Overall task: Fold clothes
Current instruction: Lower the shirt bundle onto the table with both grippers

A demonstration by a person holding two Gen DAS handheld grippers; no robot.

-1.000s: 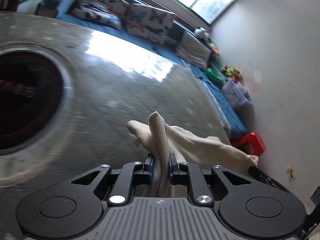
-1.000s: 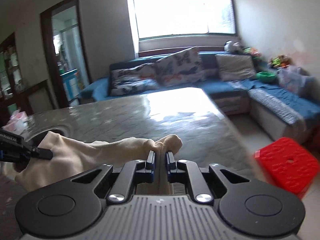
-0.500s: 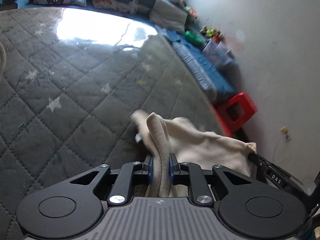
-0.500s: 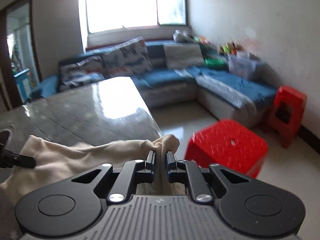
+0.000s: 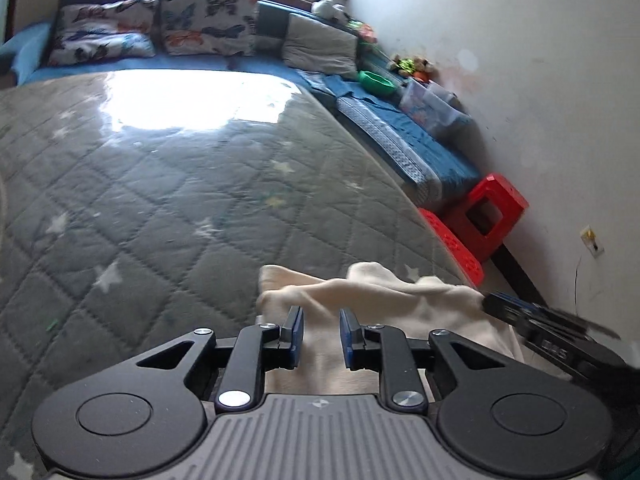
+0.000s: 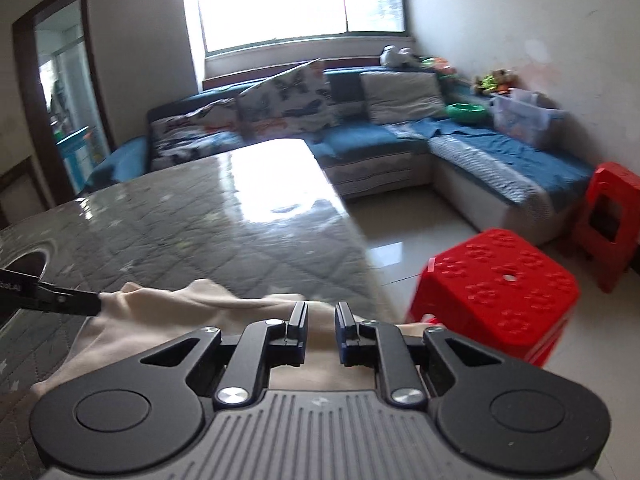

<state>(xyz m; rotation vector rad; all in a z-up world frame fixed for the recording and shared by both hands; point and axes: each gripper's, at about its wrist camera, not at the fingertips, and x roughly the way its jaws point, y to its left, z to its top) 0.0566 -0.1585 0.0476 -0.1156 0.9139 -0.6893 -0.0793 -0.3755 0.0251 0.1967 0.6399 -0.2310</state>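
Left wrist view shows the cream garment (image 5: 372,296) lying at the desk (image 5: 168,208) edge as both the left hand-held gripper (image 5: 319,330) and right hand-held gripper (image 6: 321,328) open off it, so the overhanging cloth could slide floorward.

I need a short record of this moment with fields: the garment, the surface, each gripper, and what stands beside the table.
garment: cream garment, lying bunched near the table's edge
surface: grey quilted table cover
left gripper: jaws opening, pads off the cloth
right gripper: jaws opening, cloth below, not pinched
beside table: red plastic stool
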